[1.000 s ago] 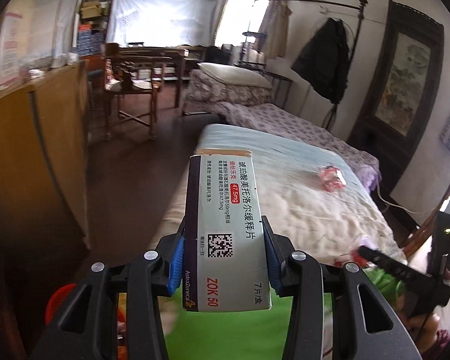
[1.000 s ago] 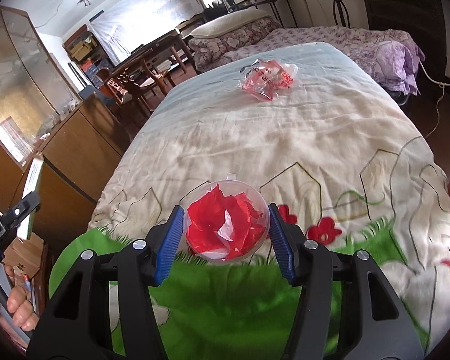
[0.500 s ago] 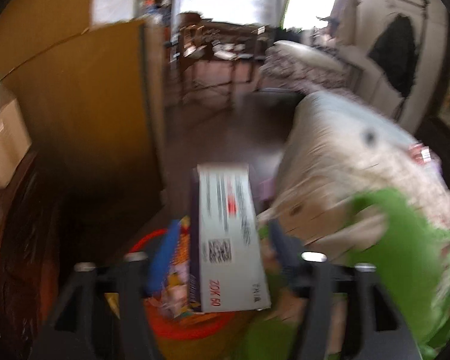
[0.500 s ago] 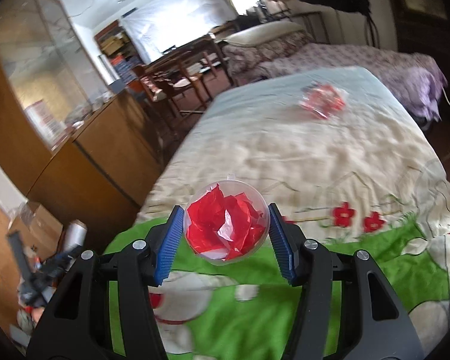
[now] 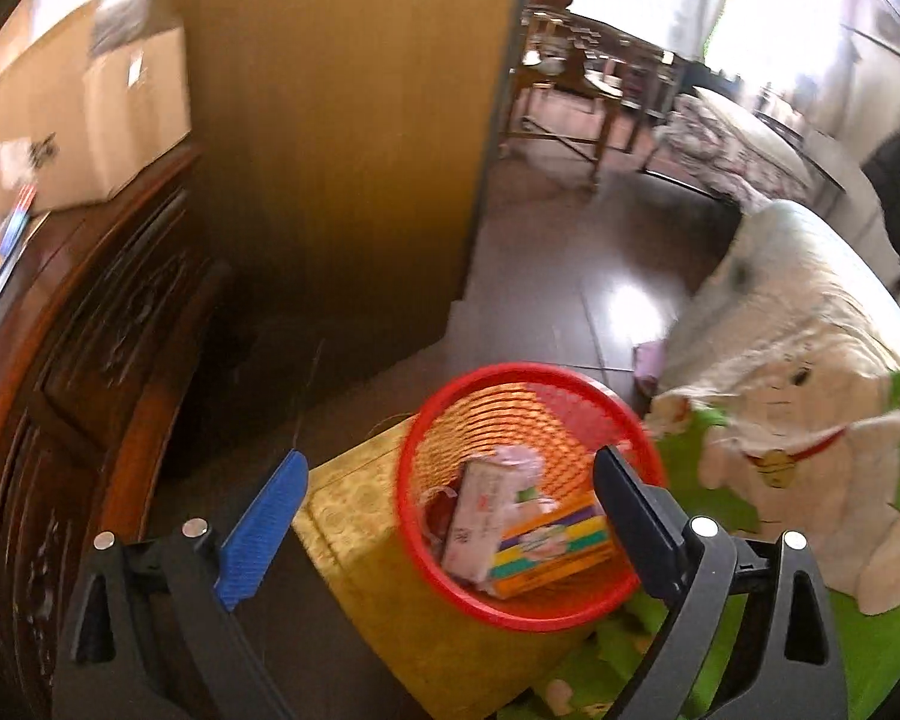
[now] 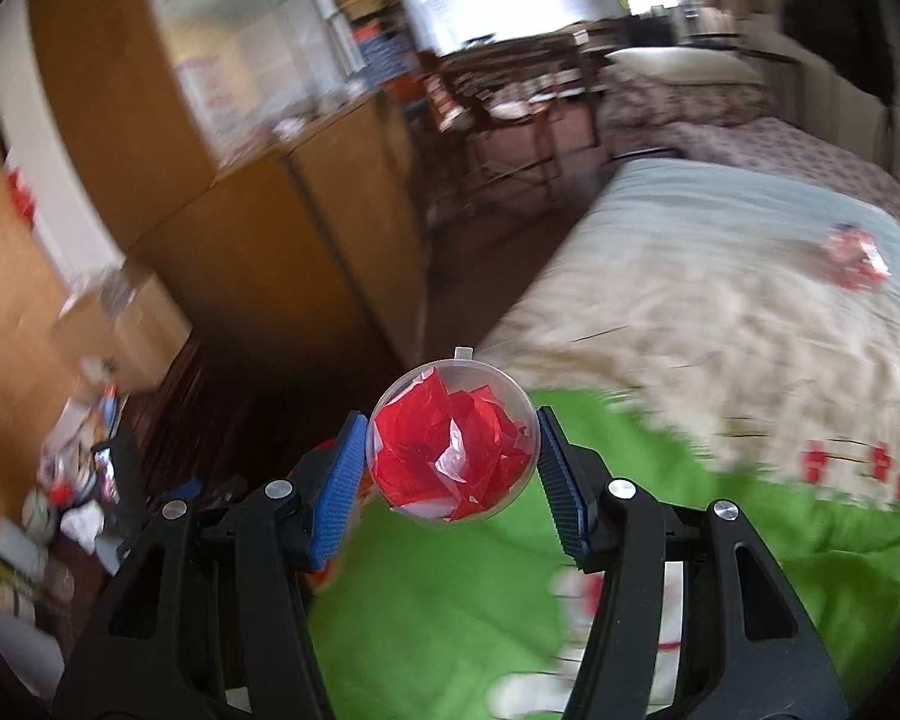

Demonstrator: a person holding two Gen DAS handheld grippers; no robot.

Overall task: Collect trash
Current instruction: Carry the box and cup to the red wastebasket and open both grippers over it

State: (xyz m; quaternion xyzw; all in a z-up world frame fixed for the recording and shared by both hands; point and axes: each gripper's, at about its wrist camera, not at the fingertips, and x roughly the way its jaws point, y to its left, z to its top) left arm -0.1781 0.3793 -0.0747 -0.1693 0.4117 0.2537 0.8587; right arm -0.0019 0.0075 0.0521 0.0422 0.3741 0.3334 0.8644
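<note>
The clear plastic cup (image 6: 452,441) stuffed with red wrapper sits pinched between the pads of the right hand-held gripper (image 6: 452,468), held over the green part of the bed (image 6: 720,300) for carrying to the red basket (image 5: 648,438). The left hand-held gripper (image 5: 450,516) hangs spread and empty above that basket, where a white medicine box (image 5: 480,513) lies among other boxes. The basket's mouth looks roomy, though the bed edge crowds its right side. One red-and-white wrapper (image 6: 857,255) waits farther up the bed.
</note>
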